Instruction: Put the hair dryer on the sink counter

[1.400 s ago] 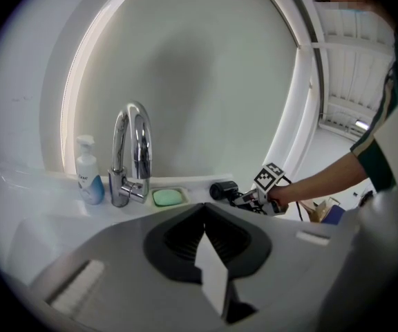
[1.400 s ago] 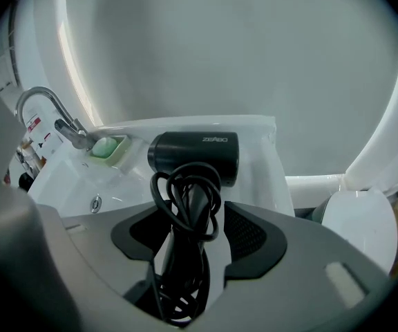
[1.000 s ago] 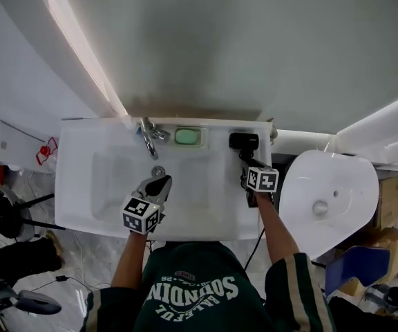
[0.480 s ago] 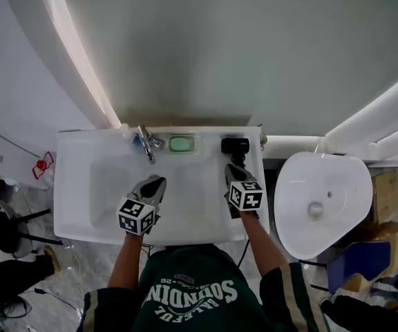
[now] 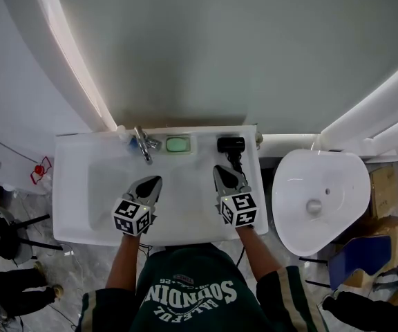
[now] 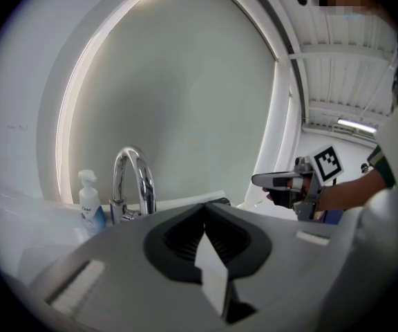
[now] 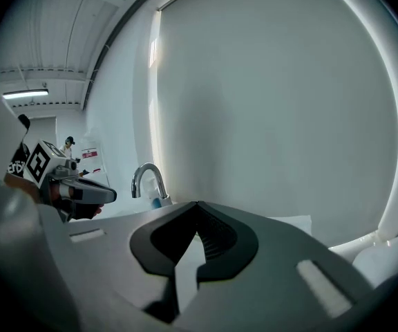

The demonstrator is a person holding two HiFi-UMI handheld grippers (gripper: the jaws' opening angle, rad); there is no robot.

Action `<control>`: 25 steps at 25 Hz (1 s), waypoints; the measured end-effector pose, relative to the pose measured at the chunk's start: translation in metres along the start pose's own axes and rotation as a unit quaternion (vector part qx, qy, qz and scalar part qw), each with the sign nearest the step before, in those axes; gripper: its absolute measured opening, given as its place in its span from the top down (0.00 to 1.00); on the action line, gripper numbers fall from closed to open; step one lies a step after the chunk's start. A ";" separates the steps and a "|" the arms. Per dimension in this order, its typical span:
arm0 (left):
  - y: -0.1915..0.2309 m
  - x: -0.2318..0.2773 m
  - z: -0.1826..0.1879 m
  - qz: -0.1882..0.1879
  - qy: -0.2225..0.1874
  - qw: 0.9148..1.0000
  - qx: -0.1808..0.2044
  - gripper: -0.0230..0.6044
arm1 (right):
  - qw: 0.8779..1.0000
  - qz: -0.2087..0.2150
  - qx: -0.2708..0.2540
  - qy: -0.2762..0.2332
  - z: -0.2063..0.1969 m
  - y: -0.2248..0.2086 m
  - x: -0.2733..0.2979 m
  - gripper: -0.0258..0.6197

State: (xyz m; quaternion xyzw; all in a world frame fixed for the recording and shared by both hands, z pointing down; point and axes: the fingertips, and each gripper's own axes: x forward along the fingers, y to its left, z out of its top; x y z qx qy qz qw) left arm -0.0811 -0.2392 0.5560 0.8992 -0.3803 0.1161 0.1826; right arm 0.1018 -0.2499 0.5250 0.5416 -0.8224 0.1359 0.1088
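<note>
hair dryer [image 5: 231, 144] lies on the sink counter [image 5: 71, 185], back right corner, near the wall, just right of the green soap [image 5: 178, 144]. Nothing is touching it. Its cord [image 5: 237, 160] trails toward the front edge and goes out of sight under the right gripper

right gripper [image 5: 221, 173]: jaws fully together, nothing between them. It hangs over the right side of the basin [image 5: 185, 206], near the dryer but apart from it, tips pointing at the back wall

left gripper [image 5: 153, 182]: jaws also together, empty, over the middle of the basin in front of the faucet [image 5: 144, 144]. The left gripper view shows the faucet and a pump bottle [image 6: 88, 200] ahead of it

Status, my read: the placement looks done. The dryer is on the counter, released, and lying flat as far as the head view shows. Nothing is left of the task proper; at most, back both grippers off and check the cord isn't dragging the dryer toward the edge. Can't tell from here how the cord hangs past the counter

white fixture [image 5: 316, 199] to the right isn't involved
</note>
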 end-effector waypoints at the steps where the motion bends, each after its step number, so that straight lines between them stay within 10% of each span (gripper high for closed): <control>1: 0.000 0.000 0.001 0.000 -0.002 1.000 0.001 0.88 | 1.000 0.002 -0.001 -0.004 0.001 0.002 -0.002 0.95; 25: 0.005 0.004 -0.005 0.004 0.005 1.000 -0.007 0.88 | 1.000 0.019 0.010 -0.014 -0.001 0.007 -0.002 0.95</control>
